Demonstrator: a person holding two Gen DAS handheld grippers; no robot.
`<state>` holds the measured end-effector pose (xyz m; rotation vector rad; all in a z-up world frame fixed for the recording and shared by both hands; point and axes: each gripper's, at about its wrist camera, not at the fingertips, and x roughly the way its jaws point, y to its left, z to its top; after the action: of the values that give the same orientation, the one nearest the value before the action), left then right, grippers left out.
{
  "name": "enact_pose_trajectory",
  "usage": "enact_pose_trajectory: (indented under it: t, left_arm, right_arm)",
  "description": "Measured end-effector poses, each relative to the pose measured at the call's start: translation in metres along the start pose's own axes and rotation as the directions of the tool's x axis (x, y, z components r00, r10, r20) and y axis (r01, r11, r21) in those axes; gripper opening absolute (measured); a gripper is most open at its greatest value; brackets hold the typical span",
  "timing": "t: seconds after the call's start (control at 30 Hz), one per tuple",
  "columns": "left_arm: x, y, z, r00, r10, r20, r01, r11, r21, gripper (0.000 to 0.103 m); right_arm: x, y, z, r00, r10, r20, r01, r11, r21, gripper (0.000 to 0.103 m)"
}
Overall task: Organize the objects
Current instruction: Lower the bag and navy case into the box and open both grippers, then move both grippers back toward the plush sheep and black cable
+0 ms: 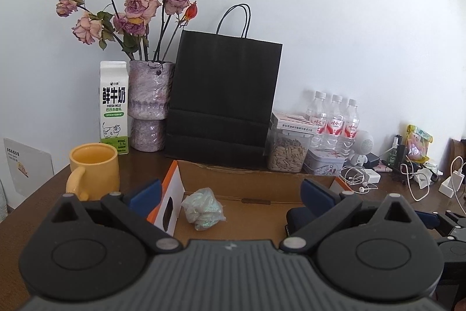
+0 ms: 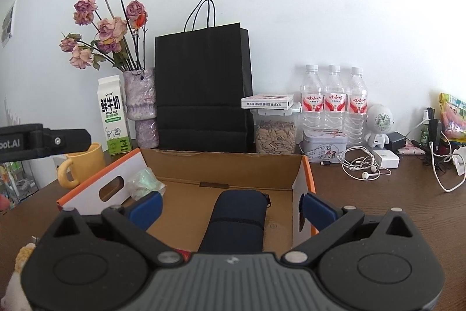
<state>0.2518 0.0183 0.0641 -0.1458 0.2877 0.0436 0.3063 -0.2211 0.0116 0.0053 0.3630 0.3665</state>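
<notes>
Your left gripper (image 1: 231, 191) and right gripper (image 2: 231, 204) both hold their fingers spread wide, empty. In the cardboard box (image 2: 221, 162), the crumpled plastic wad (image 1: 204, 209) lies at the left, the navy pouch (image 2: 233, 220) toward the right.

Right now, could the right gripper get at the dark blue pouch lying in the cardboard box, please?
Probably yes. The right gripper is open, with the pouch directly ahead between its fingers, lying in the open-topped cardboard box with nothing on top of it.
</notes>
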Motion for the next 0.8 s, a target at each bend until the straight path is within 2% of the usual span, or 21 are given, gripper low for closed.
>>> enact_pose_trajectory:
  t: [0.53, 0.8]
  left_arm:
    - [-0.078, 0.021, -0.024, 0.997, 0.06, -0.045, -0.059, 0.998, 0.012, 0.103]
    - [-0.101, 0.035, -0.046, 0.99, 0.089, -0.106, -0.088, 0.996, 0.012, 0.103]
  right_arm:
    - [-0.069, 0.01, -0.042, 0.998, 0.0, -0.059, 0.001, 1.0, 0.012, 0.103]
    - [-0.09, 0.019, -0.061, 0.994, -0.001, -0.106, 0.002, 1.0, 0.009, 0.103]
